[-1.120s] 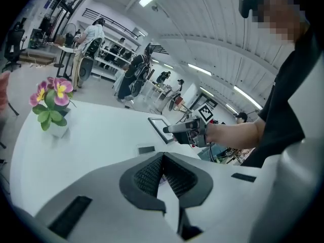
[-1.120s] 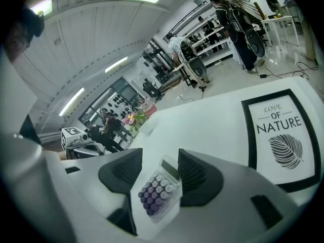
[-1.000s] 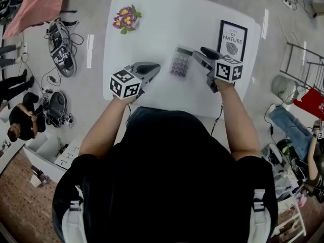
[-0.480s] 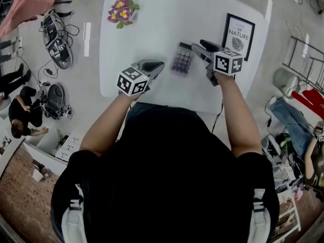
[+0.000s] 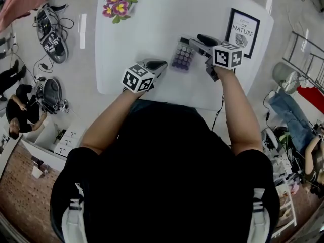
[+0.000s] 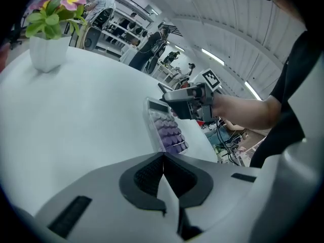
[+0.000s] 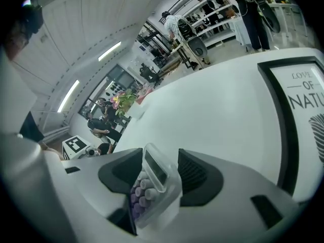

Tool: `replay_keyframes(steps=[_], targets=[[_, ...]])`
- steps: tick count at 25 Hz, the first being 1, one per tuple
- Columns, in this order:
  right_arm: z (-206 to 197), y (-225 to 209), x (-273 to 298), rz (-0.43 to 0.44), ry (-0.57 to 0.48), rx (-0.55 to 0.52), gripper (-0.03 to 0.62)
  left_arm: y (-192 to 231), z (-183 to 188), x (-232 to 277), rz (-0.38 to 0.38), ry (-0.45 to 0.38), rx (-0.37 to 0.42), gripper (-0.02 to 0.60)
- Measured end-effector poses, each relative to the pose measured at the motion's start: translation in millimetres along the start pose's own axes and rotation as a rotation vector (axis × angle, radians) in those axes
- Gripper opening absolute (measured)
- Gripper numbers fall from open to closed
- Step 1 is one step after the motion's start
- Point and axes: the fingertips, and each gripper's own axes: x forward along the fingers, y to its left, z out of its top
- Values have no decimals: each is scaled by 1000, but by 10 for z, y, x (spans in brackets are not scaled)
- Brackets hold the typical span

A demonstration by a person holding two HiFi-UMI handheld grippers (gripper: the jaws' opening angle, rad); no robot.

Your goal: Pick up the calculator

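The calculator (image 5: 181, 58), clear-cased with purple keys, lies in the middle of the white table (image 5: 147, 34). My right gripper (image 5: 195, 40) is at its display end. In the right gripper view the calculator (image 7: 154, 181) fills the gap between the two jaws of that gripper (image 7: 159, 154), and both pads touch its sides. Whether it is lifted off the table I cannot tell. My left gripper (image 5: 161, 64) hovers just left of the calculator, and its jaws (image 6: 163, 158) are pressed together with nothing in them. From the left gripper view the calculator (image 6: 169, 133) and the right gripper (image 6: 185, 103) lie straight ahead.
A white pot of pink and yellow flowers (image 5: 117, 6) stands at the table's far left corner. A black-framed print (image 5: 244, 32) lies flat to the right of the right gripper. Cables, gear and people are on the floor to the left.
The right gripper has moved forward along the calculator toward its display end. The left gripper has drifted slightly right, closer to the calculator, and has stayed shut.
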Motion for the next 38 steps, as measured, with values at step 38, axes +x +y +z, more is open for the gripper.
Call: replay_keyframes(steps=[38], targets=[[-175, 26, 126, 215, 152, 235, 135, 1, -258, 246, -7, 133, -79, 18]])
